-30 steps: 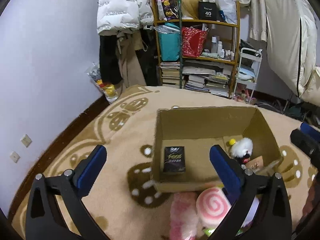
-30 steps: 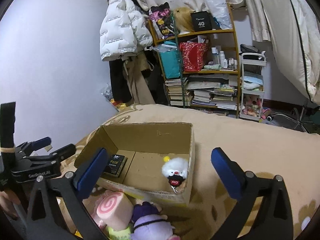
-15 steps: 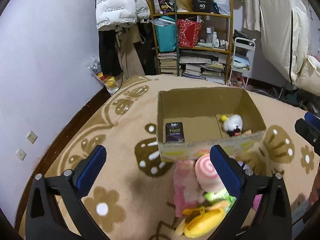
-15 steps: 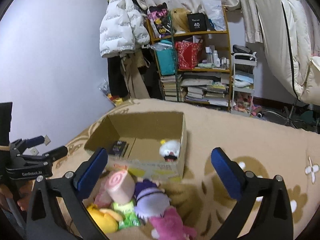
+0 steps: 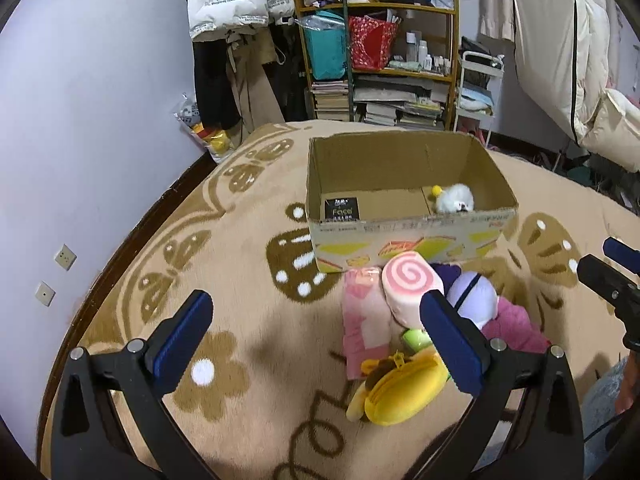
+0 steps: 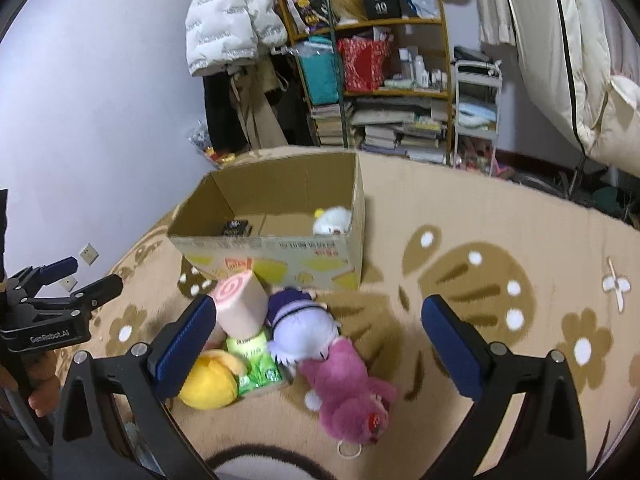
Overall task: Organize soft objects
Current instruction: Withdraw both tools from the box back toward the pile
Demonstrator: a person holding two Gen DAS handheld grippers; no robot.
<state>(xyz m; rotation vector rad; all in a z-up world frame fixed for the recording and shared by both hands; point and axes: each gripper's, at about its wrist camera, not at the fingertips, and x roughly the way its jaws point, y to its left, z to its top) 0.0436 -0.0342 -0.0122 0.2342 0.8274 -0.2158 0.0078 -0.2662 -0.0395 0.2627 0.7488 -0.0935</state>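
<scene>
Both tongs hang spread and empty above a patterned rug, the left gripper (image 5: 316,332) over bare carpet, the pile of soft toys just off its right finger. Ahead of both stands the cardboard box (image 5: 408,236), a white plush (image 5: 454,202) already inside. The right gripper (image 6: 316,334) frames the purple plush (image 6: 298,330) and pink bear (image 6: 352,394) between its fingers, the swirl-roll cushion (image 6: 240,308) at its left finger. Judged mid-task: the next move calls for descending and pinching one toy
</scene>
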